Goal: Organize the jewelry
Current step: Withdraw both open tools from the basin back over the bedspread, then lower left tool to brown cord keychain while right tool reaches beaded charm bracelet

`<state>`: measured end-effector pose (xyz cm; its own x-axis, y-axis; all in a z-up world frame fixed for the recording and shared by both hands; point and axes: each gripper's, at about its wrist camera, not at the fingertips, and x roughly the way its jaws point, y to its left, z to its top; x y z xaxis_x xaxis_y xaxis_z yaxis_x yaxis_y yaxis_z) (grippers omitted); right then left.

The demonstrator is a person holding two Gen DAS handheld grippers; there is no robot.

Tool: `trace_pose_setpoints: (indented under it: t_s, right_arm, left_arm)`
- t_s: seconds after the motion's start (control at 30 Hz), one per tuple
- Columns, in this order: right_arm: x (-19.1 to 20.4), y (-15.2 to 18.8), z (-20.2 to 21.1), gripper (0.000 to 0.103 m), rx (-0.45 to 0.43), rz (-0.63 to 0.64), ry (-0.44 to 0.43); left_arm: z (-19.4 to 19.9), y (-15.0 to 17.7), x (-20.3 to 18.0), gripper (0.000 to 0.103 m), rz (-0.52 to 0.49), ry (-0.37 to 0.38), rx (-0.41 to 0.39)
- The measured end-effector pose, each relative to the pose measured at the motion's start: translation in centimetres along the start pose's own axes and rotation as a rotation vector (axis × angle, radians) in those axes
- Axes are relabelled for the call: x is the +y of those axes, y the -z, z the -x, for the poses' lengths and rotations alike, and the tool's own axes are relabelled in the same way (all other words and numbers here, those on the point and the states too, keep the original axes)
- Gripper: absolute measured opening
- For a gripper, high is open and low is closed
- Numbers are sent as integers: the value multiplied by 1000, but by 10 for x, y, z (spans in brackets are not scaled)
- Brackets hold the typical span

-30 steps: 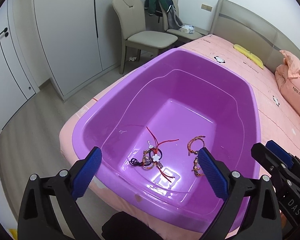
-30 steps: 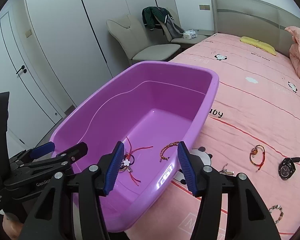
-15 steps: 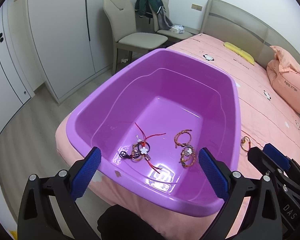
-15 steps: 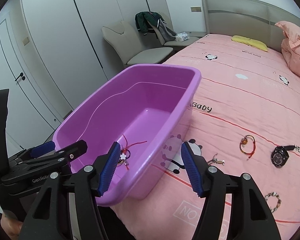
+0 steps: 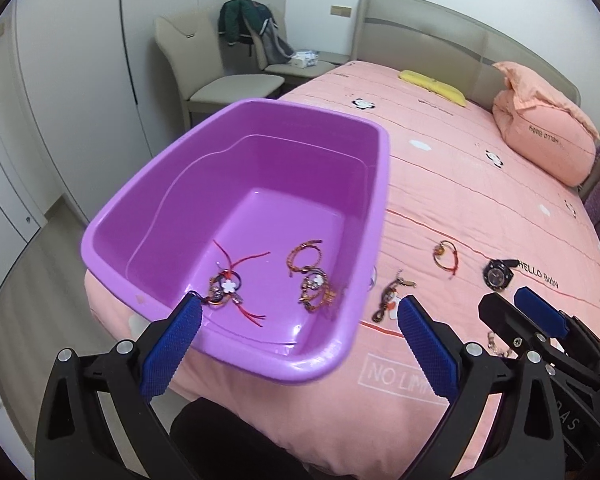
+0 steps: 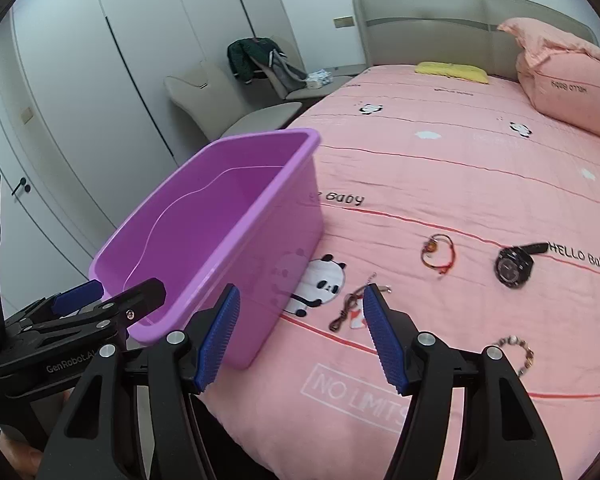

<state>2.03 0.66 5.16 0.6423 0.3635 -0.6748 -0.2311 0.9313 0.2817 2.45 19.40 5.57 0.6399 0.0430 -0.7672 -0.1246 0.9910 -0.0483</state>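
Both claws have swung right off the purple bin [image 6: 236, 216]; right claw [image 6: 300, 332] spread, empty, over a charm cord [image 6: 350, 308]. Left claw [image 5: 296, 344] likewise spread. Limp cord may slip.

— What sort of room is it?
— A bedroom. A bed [image 5: 480, 208] with a pink panda-print cover fills the right side, and a padded beige headboard [image 5: 440, 36] stands at the far end.
— Anything lying on the bed?
— A folded pink quilt [image 6: 568, 80] far right, by the headboard, and a flat yellow pillow [image 6: 452, 72] to its left.
— And the left side?
— White wardrobe doors [image 5: 72, 60] run along the left wall, over a pale wood floor [image 5: 24, 292]. One door carries a black handle [image 6: 20, 186].
— Any seating?
— Two beige chairs [image 5: 216, 76] at the far side, between wardrobe and bed, with a dark green jacket [image 5: 242, 18] hung over one.
— The light?
— Even and soft on the white walls.
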Motion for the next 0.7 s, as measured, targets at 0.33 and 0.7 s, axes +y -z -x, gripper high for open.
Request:
trace_pose_setpoints:
  t_s: [0.33, 0.7]
  right_arm:
    - [-50, 26, 44, 61, -42, -51, 96]
    - [-119, 65, 47, 61, -15, -159, 209]
  left_arm:
    - [0, 18, -50, 96, -73, 72, 27]
    - [-36, 39, -99, 96, -141, 113, 81]
